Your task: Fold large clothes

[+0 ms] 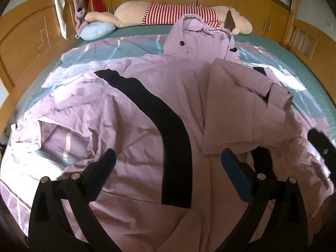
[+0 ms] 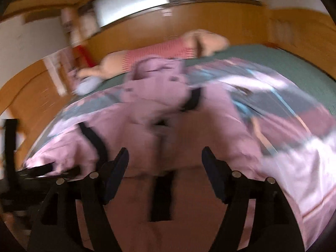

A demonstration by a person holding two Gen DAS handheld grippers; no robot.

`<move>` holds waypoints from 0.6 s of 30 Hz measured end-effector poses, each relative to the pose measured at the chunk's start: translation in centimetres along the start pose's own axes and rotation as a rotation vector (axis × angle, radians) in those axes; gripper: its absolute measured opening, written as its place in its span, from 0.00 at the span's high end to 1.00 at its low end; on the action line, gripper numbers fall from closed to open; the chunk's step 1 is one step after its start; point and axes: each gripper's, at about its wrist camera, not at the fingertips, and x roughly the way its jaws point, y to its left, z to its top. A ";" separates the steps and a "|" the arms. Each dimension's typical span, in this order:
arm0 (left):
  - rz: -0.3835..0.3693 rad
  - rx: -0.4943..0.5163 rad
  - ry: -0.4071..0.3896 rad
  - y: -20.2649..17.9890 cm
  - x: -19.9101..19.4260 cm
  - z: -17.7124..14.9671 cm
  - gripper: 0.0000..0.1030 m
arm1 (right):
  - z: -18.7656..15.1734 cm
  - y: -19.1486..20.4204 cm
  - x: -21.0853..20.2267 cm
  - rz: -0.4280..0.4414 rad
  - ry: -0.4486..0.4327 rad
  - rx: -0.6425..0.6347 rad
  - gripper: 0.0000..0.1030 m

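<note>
I am looking down on the lilac coat lying spread over the bed, one sleeve already laid across its body. My left gripper and right gripper are both hanging above it, jaws spread, holding nothing. I am judging the other sleeve comes next: pinch near the cuff, carry it flat across.

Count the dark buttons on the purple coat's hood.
2: one button on the hood's left side, one button on its right, at the coat top. Folds may hide others.
</note>
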 end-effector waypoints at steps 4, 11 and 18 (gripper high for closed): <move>-0.021 0.027 -0.006 -0.8 0.5 0.2 0.03 | -3.5 -4.2 3.5 -0.046 0.072 0.120 0.30; -0.019 0.188 -0.055 -6.0 1.5 0.2 0.03 | -4.2 -4.3 4.8 -0.050 0.095 0.122 0.22; 0.060 0.208 0.044 -7.2 6.2 0.2 0.99 | -4.6 -4.0 5.4 -0.064 0.112 0.094 0.18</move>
